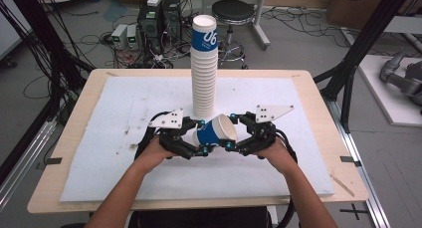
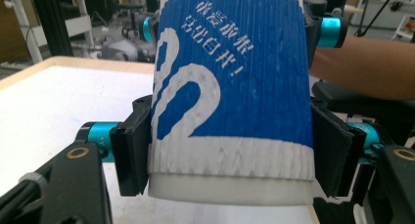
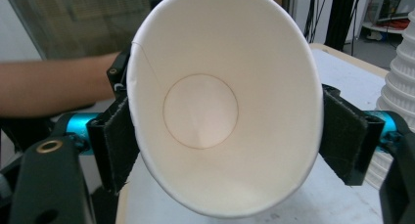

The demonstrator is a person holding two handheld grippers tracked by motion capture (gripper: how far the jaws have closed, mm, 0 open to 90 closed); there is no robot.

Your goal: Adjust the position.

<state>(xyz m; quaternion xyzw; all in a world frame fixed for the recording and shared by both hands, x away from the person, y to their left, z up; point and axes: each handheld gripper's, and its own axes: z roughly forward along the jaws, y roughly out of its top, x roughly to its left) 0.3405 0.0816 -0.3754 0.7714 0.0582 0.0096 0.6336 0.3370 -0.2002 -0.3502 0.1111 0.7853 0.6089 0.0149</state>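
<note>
Centre frame: left gripper [image 1: 199,138] jaws pinch the paper cup [image 1: 215,131] base; right gripper [image 1: 232,132] jaws squeeze its rim oval. Harder squeezing risks creasing; the cup stack [image 1: 204,68] stands close behind.

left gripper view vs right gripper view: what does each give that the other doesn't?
Left gripper view: the cup's ribbed blue outside with white print, its white base end nearest the camera. Right gripper view: the cup's white inside down to its round bottom, its mouth squeezed oval, and the cup stack's edge. Both: one cup sideways between black fingers, a forearm beyond it, and the white board.
</note>
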